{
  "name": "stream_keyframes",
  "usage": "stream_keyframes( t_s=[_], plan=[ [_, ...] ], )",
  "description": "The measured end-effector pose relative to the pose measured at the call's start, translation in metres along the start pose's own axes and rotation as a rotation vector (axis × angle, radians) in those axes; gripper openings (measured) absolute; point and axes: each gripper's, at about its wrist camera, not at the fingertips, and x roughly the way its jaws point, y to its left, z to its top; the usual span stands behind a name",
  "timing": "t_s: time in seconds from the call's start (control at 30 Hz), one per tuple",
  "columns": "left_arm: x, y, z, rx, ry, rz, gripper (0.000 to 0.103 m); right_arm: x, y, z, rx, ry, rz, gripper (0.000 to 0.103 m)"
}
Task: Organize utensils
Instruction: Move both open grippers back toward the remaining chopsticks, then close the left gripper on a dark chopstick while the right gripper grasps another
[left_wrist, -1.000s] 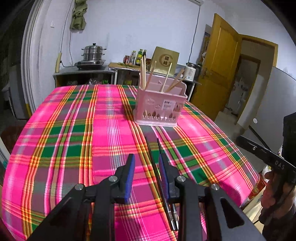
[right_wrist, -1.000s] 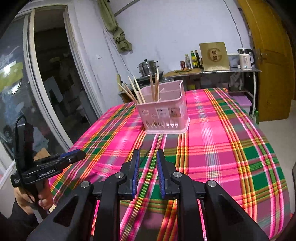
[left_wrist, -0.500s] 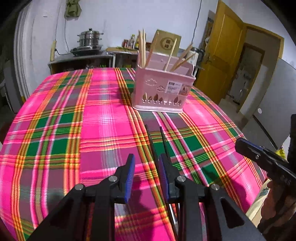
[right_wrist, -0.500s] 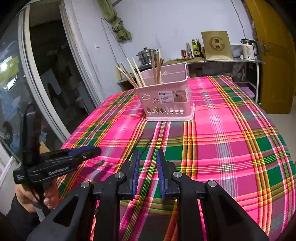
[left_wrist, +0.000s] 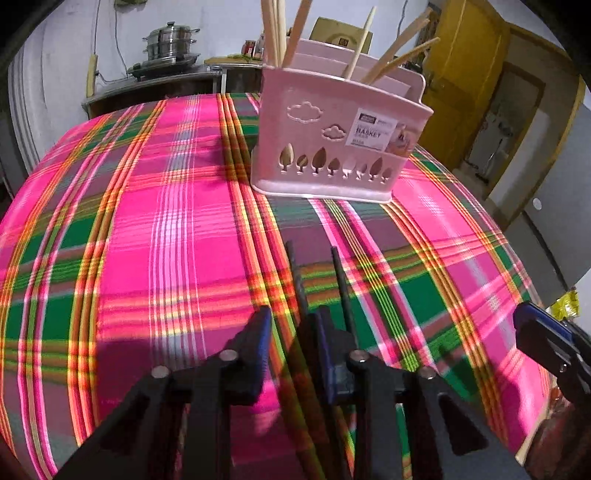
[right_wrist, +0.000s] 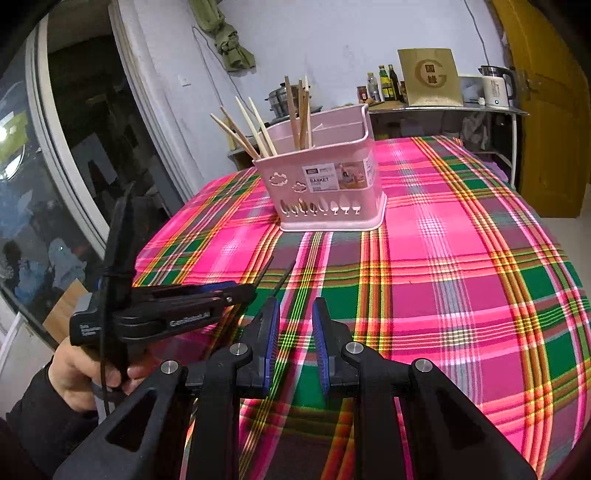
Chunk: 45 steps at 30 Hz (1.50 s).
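A pink utensil basket (left_wrist: 332, 147) (right_wrist: 325, 192) stands mid-table on the pink plaid tablecloth (left_wrist: 166, 229), with several wooden chopsticks (left_wrist: 391, 55) upright in it. Two dark chopsticks (left_wrist: 341, 280) lie side by side on the cloth in front of it. My left gripper (left_wrist: 293, 317) is low over them and its jaws are closing. One dark chopstick (left_wrist: 297, 280) runs between the jaws, with a gap still showing; the other passes behind the right finger. In the right wrist view the left gripper (right_wrist: 247, 291) reaches in from the left. My right gripper (right_wrist: 295, 306) hovers narrowly open, with nothing between its fingers.
The table's rounded edge drops away close on the right (left_wrist: 524, 295) and on the left (right_wrist: 147, 258). A counter (right_wrist: 443, 107) with a kettle, bottles and a steamer pot (left_wrist: 168, 44) runs along the back wall. A yellow door (right_wrist: 546, 110) is at the right.
My left gripper has moved forward and down toward the dark chopsticks, and its jaws have narrowed. The basket looms larger. My right gripper has come slightly lower and closer.
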Motion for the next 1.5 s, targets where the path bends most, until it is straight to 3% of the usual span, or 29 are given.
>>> stream_keyframes(
  t_s=[0.1, 0.43, 0.77, 0.97, 1.07, 1.23, 1.5],
  plan=[
    [0.001, 0.004, 0.001, 0.022, 0.001, 0.014, 0.009, 0.009, 0.001, 0.002, -0.002, 0.018, 0.002, 0.018],
    [-0.008, 0.033, -0.002, 0.07, 0.006, 0.07, 0.009, 0.061, 0.015, 0.018, -0.022, 0.114, 0.011, 0.018],
    [-0.003, 0.051, 0.007, 0.032, 0.012, 0.089, 0.009, 0.113, 0.027, 0.022, -0.046, 0.219, -0.035, 0.018],
    [0.005, 0.051, 0.015, 0.035, 0.006, 0.108, 0.01, 0.124, 0.035, 0.026, -0.09, 0.228, -0.094, 0.018],
    [0.008, 0.054, 0.022, 0.014, 0.026, 0.099, 0.01, 0.128, 0.039, 0.027, -0.113, 0.232, -0.125, 0.013],
    [0.016, 0.058, 0.034, -0.013, 0.058, 0.075, 0.019, 0.131, 0.037, 0.031, -0.102, 0.239, -0.12, 0.009],
    [0.021, 0.045, 0.035, 0.036, 0.041, 0.142, 0.015, 0.13, 0.034, 0.034, -0.093, 0.237, -0.11, 0.006]
  ],
)
